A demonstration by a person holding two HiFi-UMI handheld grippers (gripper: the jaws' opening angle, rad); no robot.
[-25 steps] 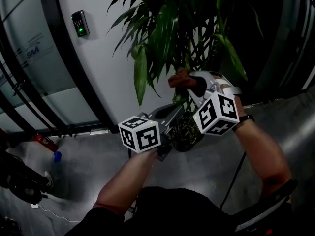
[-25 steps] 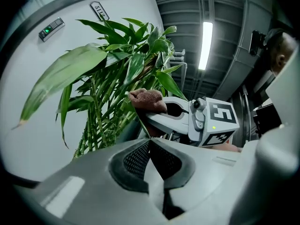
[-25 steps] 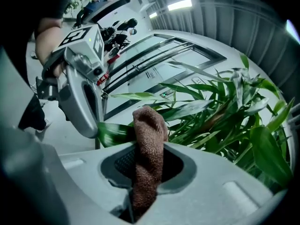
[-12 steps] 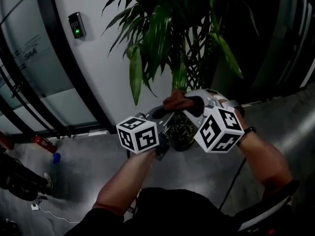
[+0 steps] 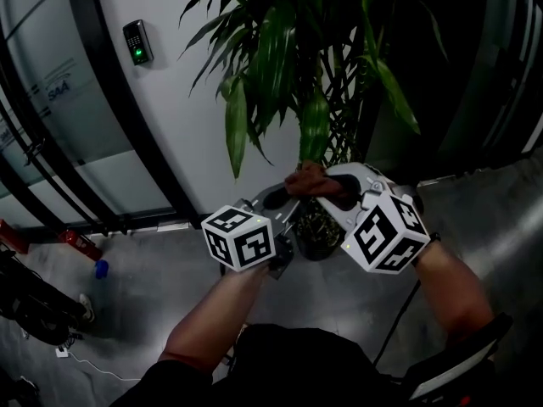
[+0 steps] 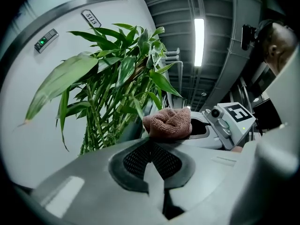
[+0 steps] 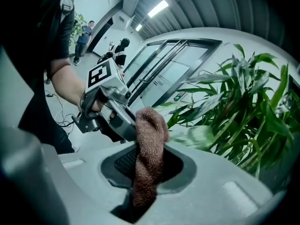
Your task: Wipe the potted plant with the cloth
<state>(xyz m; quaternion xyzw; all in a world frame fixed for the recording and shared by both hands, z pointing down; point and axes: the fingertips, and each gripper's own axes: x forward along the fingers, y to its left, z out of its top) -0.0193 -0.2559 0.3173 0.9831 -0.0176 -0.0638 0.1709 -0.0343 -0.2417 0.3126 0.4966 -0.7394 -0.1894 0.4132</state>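
Right gripper (image 7: 145,182) is clenched on the cloth (image 7: 149,139), which runs up between its jaws and bulges past their tips. In the head view we see the cloth (image 5: 307,181) against the lowest leaves of the plant (image 5: 280,49), above the pot (image 5: 316,227).

Left gripper (image 6: 151,149) has its jaws drawn together, with the tips just beside the cloth (image 6: 168,122). We cannot tell whether a leaf tip is caught there.

The pot is dim and largely hidden behind both grippers, and the plant's crown is cut off by the top edge. One leaf (image 7: 197,137) beside the cloth is blurred.

A door plate (image 6: 90,18) appears to read 5113. Lettering on the glass (image 5: 55,91) is too faint for us to read. The wall reader (image 5: 137,41) shows a green light.
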